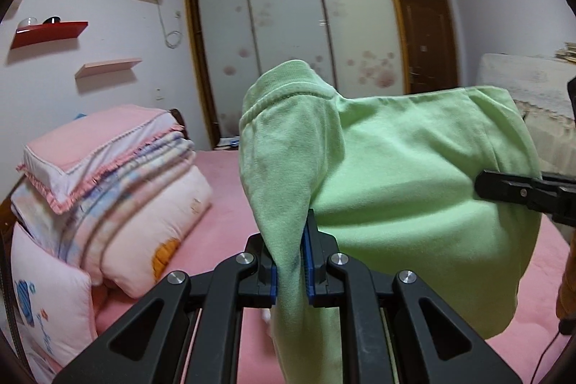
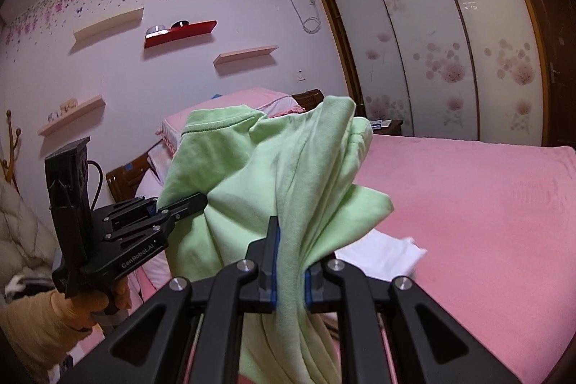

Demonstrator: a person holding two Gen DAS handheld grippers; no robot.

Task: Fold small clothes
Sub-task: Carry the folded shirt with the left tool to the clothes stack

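A small light green garment hangs in the air above the pink bed, stretched between both grippers. My left gripper is shut on one bunched edge of it; a ribbed cuff sticks up above the fingers. My right gripper is shut on another gathered edge of the garment. In the left wrist view the right gripper pinches the cloth at the far right. In the right wrist view the left gripper grips the cloth at the left, held by a hand in a yellow sleeve.
A stack of folded pink quilts and pillows lies at the head of the bed. A white folded cloth lies on the pink bed cover under the garment. Wardrobe sliding doors and wall shelves stand behind.
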